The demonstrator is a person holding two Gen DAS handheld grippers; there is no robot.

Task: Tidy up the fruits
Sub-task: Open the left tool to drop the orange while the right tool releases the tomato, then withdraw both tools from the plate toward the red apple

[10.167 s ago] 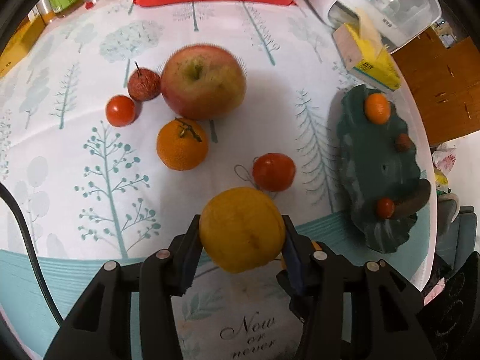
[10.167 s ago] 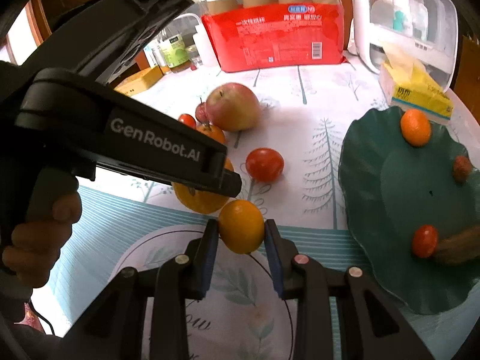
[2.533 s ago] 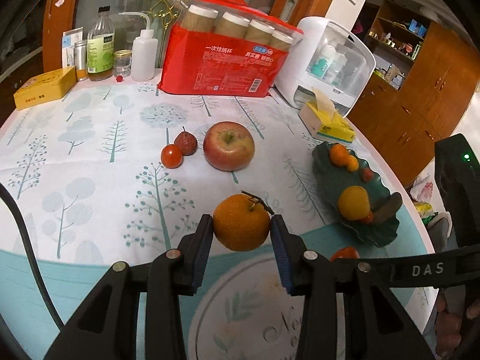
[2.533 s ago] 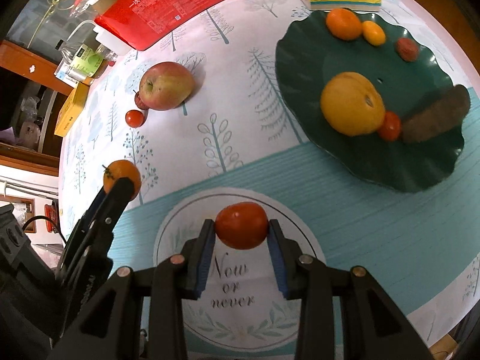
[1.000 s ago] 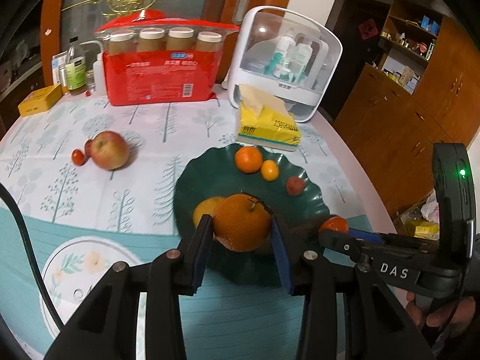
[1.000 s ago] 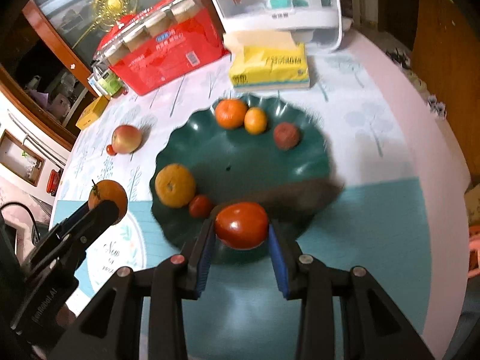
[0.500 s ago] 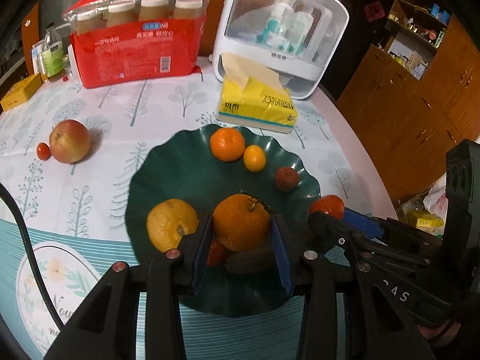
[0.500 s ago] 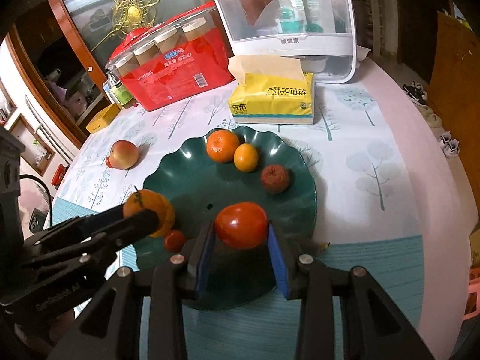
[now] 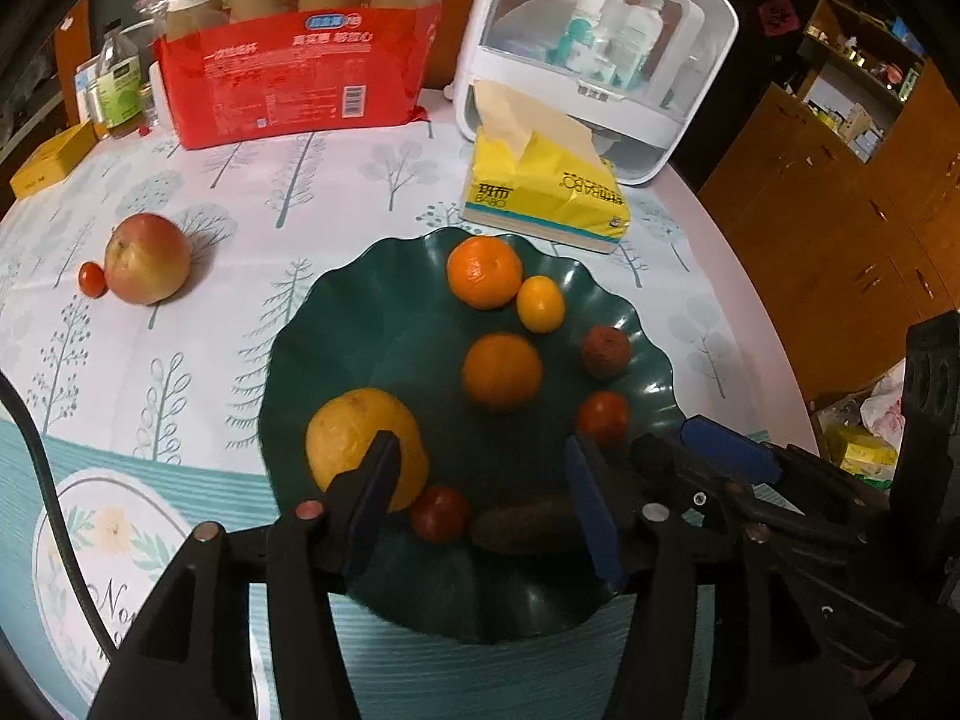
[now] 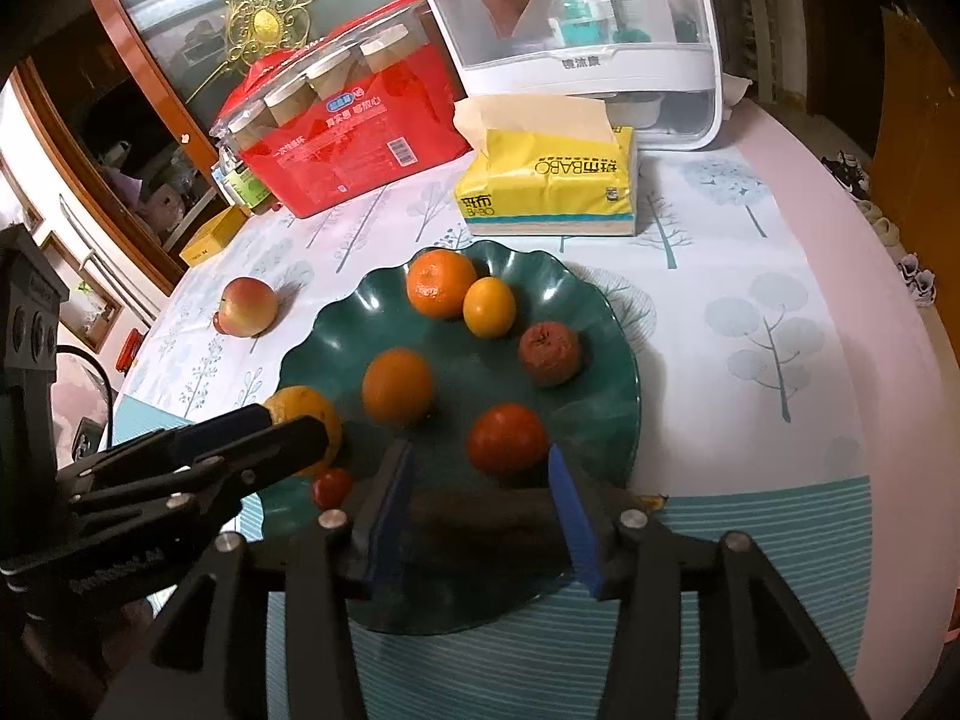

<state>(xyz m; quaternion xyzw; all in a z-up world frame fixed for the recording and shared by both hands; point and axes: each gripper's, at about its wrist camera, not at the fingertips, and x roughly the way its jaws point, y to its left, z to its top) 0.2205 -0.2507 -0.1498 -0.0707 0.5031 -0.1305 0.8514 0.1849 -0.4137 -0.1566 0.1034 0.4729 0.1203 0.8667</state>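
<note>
Dim warm indoor light, fisheye-bent edges, slight blur.

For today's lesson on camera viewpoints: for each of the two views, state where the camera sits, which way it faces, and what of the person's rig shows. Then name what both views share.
Left wrist: on the left gripper, looking down its open fingers onto the green plate; the right gripper intrudes at right.
Right wrist: on the right gripper, open, facing the plate; the left gripper enters at left.
Shared: plate, apple, tissue pack.
</note>
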